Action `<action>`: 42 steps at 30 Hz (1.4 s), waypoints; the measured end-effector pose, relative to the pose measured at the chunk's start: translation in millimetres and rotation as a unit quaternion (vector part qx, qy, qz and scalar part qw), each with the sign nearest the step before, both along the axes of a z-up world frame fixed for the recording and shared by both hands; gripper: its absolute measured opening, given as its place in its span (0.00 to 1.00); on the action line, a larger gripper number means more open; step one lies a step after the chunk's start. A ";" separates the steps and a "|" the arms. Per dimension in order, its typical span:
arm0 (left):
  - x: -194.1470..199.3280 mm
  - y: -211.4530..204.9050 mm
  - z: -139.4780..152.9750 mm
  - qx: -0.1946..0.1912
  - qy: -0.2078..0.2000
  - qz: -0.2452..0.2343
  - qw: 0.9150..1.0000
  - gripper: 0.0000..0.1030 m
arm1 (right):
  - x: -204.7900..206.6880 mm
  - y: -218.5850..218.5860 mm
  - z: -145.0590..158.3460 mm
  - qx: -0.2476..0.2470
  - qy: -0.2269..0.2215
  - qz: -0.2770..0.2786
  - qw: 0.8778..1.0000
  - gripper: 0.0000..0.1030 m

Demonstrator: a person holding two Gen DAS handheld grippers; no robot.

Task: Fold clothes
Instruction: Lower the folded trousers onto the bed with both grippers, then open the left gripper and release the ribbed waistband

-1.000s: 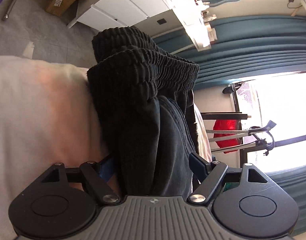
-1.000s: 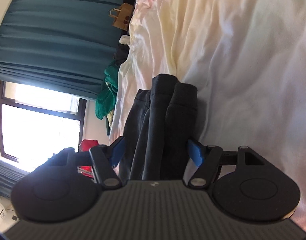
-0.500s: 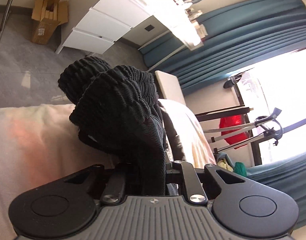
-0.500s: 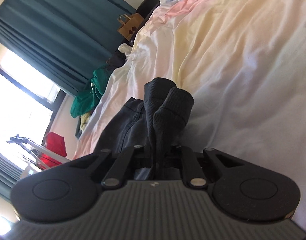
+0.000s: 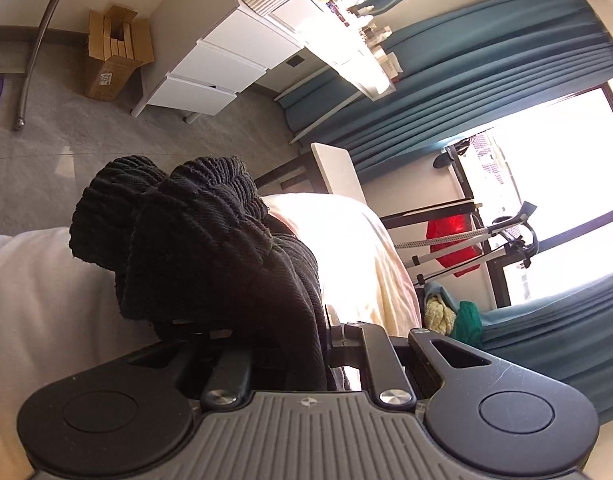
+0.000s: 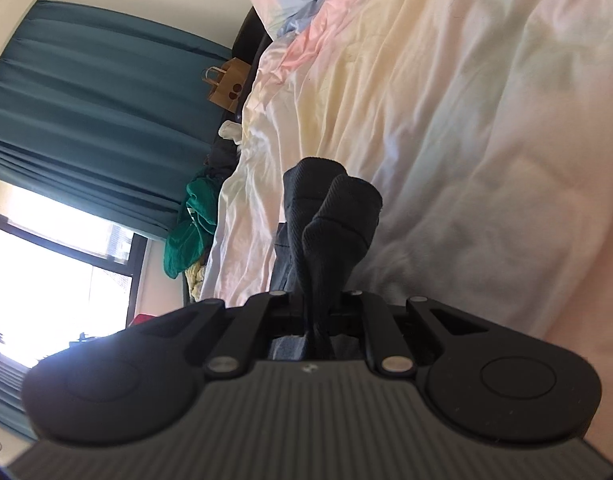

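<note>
Left wrist view: your left gripper (image 5: 306,344) is clamped on the black garment (image 5: 210,248) at its ribbed, elasticated band. The band bunches into two thick rolls that rise just ahead of the jaws, and darker, smoother cloth of the same garment runs back between them. The garment sits over the edge of the bed (image 5: 46,300), whose pale sheet fills the lower left and continues, sunlit, behind the cloth. Beyond the bed you see the grey floor, a white drawer unit (image 5: 210,72), an open cardboard box (image 5: 114,60) standing beside it, teal curtains (image 5: 486,64) and a bright window (image 5: 546,200). A red item (image 5: 450,240) hangs on a rack near the window.

Right wrist view: your right gripper (image 6: 316,316) is closed on another part of the same black garment (image 6: 330,216), here a narrower ribbed end folded into two upright lobes. The cloth passes straight down between the jaws; a greyer layer shows just to its left. Behind it the bed (image 6: 466,120) spreads in rumpled pastel bedding of pink, yellow and white. At the bed's far side lie a green cloth (image 6: 190,228) and a brown paper bag (image 6: 226,88), with teal curtains (image 6: 86,112) above a window.
</note>
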State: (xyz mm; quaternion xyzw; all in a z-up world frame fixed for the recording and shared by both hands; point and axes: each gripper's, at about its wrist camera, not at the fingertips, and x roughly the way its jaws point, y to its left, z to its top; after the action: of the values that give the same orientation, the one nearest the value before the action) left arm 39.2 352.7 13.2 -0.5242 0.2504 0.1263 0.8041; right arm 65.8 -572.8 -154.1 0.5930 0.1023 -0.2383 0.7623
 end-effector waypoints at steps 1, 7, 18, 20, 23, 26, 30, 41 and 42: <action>-16.6 3.3 -1.6 0.005 0.003 -0.010 1.000 0.14 | -11.8 0.2 -1.2 0.007 0.001 -0.005 1.000 0.10; -71.6 14.1 -32.9 0.005 0.015 -0.032 0.999 0.15 | -41.5 -1.2 -16.0 0.057 0.023 -0.007 0.998 0.10; -105.1 5.5 -39.2 0.083 0.046 -0.126 0.987 0.68 | -58.5 -23.2 -59.4 0.150 -0.028 0.043 0.987 0.26; -117.8 4.9 -32.5 0.109 0.042 -0.136 0.984 0.76 | -54.1 -21.9 -55.3 0.140 -0.030 0.054 0.988 0.37; -137.9 5.8 -21.9 0.154 0.045 -0.128 0.979 0.77 | -43.2 -16.5 -43.4 0.113 -0.034 0.082 0.990 0.59; -157.5 -1.6 -4.1 0.242 0.041 -0.108 0.964 0.77 | -28.9 -6.6 -26.1 0.066 -0.021 0.117 0.991 0.80; -164.6 -27.1 28.4 0.339 0.006 -0.095 0.936 0.77 | -17.7 -2.5 -21.3 0.019 0.017 0.123 0.992 0.79; -86.4 -176.6 44.0 0.393 -0.040 -0.181 0.901 0.83 | -26.3 -11.4 -36.6 0.051 0.026 0.089 0.994 0.11; -78.7 -193.4 39.8 0.396 -0.045 -0.194 0.896 0.85 | -26.8 -10.5 -34.0 0.045 0.029 0.087 0.995 0.11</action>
State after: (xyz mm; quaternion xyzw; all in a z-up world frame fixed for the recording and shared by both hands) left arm -39.5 159.2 53.0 -0.1084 0.2399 0.0329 0.9642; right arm 39.0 -583.3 -188.1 0.6087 0.1865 -0.1831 0.7492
